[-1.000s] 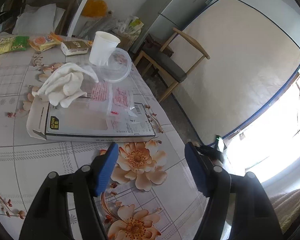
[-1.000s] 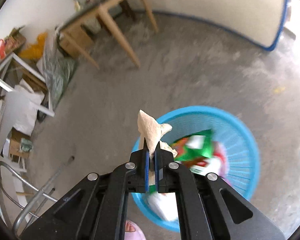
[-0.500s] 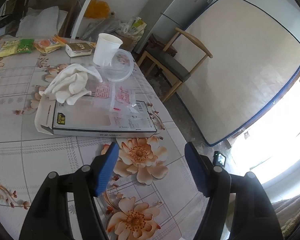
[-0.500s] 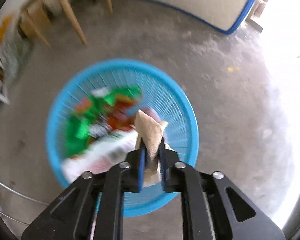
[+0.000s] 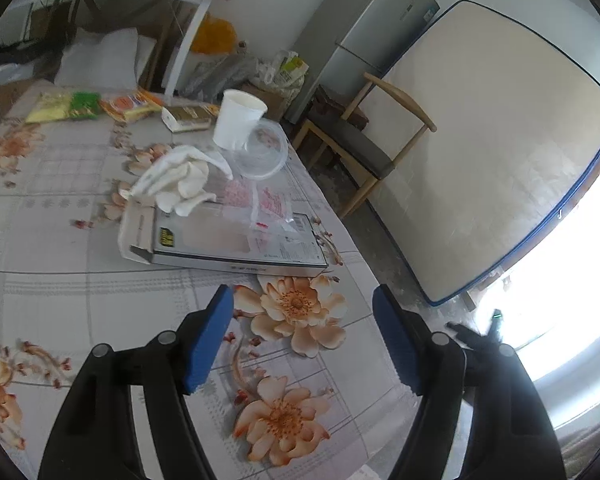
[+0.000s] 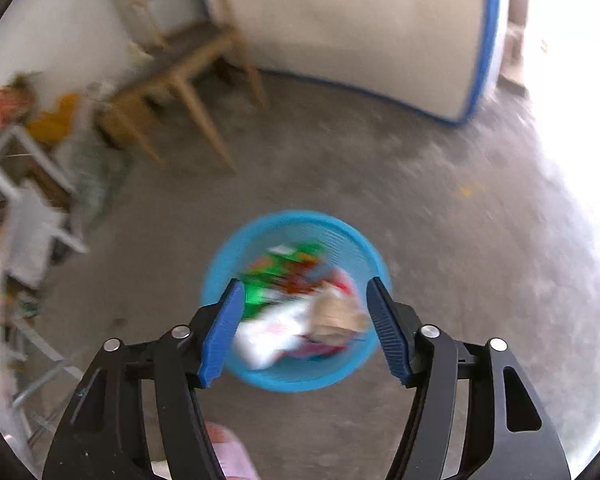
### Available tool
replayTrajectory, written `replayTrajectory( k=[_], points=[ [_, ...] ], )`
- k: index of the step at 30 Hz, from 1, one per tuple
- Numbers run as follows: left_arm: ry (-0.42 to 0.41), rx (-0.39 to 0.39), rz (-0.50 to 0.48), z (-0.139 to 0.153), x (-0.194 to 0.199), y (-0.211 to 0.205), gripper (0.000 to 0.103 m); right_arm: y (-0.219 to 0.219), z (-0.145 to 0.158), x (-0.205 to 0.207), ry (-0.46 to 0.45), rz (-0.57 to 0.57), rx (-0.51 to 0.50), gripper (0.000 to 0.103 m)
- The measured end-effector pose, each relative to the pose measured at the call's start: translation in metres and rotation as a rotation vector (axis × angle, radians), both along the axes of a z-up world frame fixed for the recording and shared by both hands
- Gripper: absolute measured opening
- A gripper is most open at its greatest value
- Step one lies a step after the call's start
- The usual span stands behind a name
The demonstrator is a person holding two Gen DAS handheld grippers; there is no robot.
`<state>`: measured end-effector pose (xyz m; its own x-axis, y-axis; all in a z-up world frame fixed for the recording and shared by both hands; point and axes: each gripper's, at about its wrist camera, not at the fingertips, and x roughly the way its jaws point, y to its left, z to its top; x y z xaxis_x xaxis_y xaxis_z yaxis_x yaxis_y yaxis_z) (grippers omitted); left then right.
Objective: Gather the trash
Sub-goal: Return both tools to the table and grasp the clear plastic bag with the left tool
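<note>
My right gripper (image 6: 302, 330) hangs above a blue mesh basket (image 6: 220, 256) on the concrete floor, its jaws opening with nothing between the pads. A crumpled beige paper (image 6: 334, 312) lies in the basket on top of green, red and white wrappers (image 6: 284, 276). My left gripper (image 5: 304, 340) is over the flowered tablecloth (image 5: 60, 240), jaws opening and empty. Beyond it lie a flat grey carton (image 5: 236, 248), a crumpled white cloth (image 5: 176, 180), clear plastic wrappers (image 5: 268, 204), a white paper cup (image 5: 238, 124) and a clear plastic lid (image 5: 262, 154).
Snack packets (image 5: 84, 106) and a small box (image 5: 186, 118) lie at the table's far end. A wooden chair (image 5: 364, 144) stands by the table's right edge, with a grey fridge (image 5: 364, 28) and an upright mattress (image 5: 492, 152) behind. A pink slipper (image 6: 232, 452) shows below the basket.
The right gripper swung over the basket, opened and let the beige paper fall in, then rose. The left gripper drew back slightly from the carton.
</note>
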<state>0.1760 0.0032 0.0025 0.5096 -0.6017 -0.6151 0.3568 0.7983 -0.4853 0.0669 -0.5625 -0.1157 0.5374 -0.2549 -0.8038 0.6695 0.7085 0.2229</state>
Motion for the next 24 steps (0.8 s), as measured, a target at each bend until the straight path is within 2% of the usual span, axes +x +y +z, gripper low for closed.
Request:
replayTrajectory(
  k=[4, 6, 13, 18, 20, 22, 24],
  points=[
    [-0.027, 0.013, 0.039, 0.007, -0.013, 0.017, 0.073, 0.069, 0.063, 0.014, -0.135, 0.206, -0.015, 0.070],
    [-0.048, 0.042, 0.071, 0.009, -0.020, 0.026, 0.074, 0.104, 0.084, 0.027, -0.183, 0.309, 0.005, 0.073],
    [-0.072, 0.108, 0.139, 0.005, -0.024, 0.053, 0.077, 0.241, 0.126, 0.095, -0.275, 0.711, 0.129, 0.079],
    [-0.078, 0.126, 0.168, -0.001, -0.006, 0.065, 0.077, 0.331, 0.128, 0.148, -0.232, 0.913, 0.080, 0.080],
    [-0.079, 0.124, 0.179, -0.001, 0.011, 0.069, 0.077, 0.357, 0.123, 0.175, -0.180, 0.926, 0.049, 0.080],
    [-0.061, 0.121, 0.190, -0.004, 0.029, 0.071, 0.077, 0.371, 0.118, 0.199, -0.154, 0.939, 0.093, 0.080],
    [-0.040, 0.113, 0.195, -0.009, 0.050, 0.072, 0.077, 0.382, 0.113, 0.218, -0.124, 0.906, 0.115, 0.078]
  ],
)
